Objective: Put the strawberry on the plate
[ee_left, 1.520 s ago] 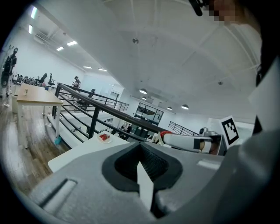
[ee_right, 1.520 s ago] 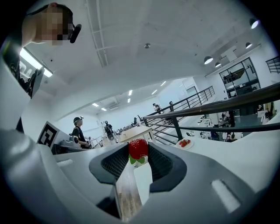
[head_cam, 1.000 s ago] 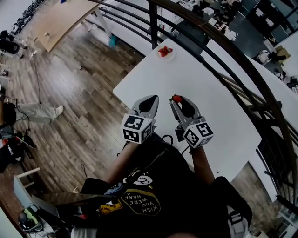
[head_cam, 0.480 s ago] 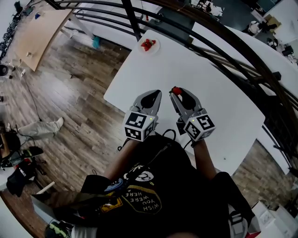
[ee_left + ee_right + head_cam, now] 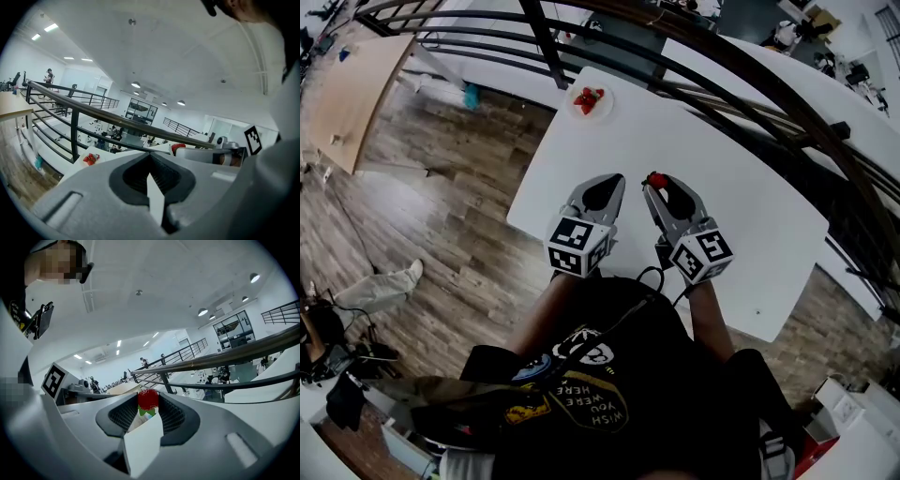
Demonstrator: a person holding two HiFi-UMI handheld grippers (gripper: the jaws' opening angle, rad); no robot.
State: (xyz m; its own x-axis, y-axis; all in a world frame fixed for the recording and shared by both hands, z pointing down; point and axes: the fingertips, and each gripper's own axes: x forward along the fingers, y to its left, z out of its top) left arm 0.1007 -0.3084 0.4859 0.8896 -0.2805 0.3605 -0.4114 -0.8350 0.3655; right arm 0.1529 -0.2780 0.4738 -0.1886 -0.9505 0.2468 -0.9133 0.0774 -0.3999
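Red strawberry (image 5: 148,399) pinched at the tips of the right tool (image 5: 660,187), held over the white counter (image 5: 731,187), left tool (image 5: 602,190) pressed together with nothing gripped, plate (image 5: 575,107) of other strawberries (image 5: 588,97) set at the counter's far corner, well apart.

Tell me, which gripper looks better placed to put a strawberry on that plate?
The right. The right gripper is shut on a strawberry, while the left gripper has its jaws together with nothing between them. The plate lies at the far corner of the table, ahead of both.
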